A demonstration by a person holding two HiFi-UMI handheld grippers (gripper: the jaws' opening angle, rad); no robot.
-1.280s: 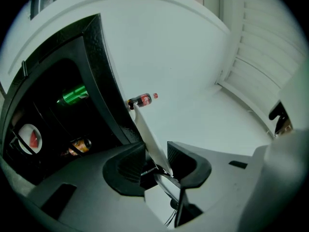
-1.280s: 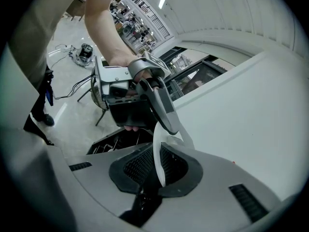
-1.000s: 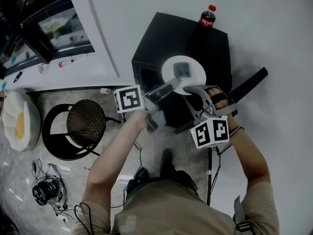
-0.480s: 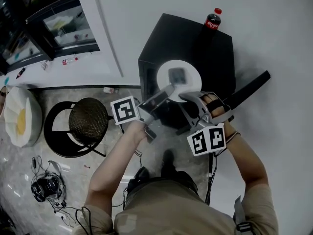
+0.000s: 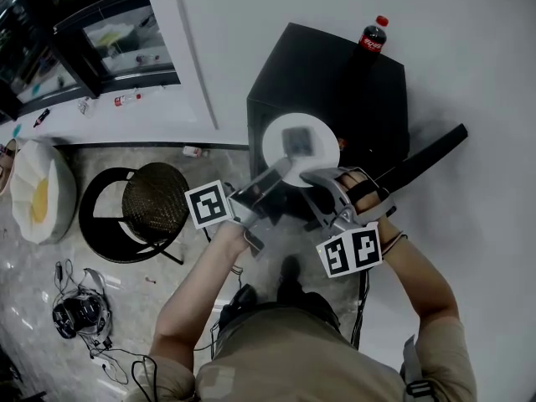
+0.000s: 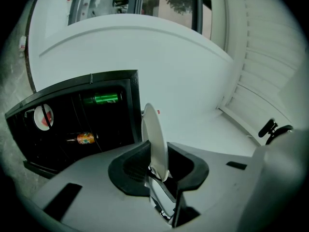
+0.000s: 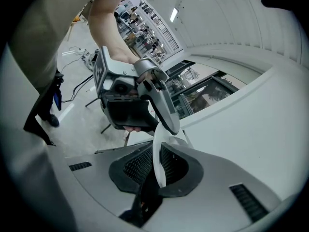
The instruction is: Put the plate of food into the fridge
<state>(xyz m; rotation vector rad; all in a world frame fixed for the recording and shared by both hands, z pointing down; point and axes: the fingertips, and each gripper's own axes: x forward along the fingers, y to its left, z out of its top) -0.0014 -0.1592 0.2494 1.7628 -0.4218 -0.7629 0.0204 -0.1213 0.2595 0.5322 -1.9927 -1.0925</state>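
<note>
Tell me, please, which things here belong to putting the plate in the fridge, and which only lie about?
For the job: plate, food on it, open black fridge, left gripper (jaws just closed further on the plate's rim), right gripper (shut on the rim).
Lying about: cola bottle on the fridge, stool, cables on the floor.

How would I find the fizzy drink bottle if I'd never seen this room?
Look for the black fridge, the big dark box in the middle of the head view. At the far corner of its top stands a small dark bottle. Its red cap and red label set it apart from the round white plate nearby.
</note>
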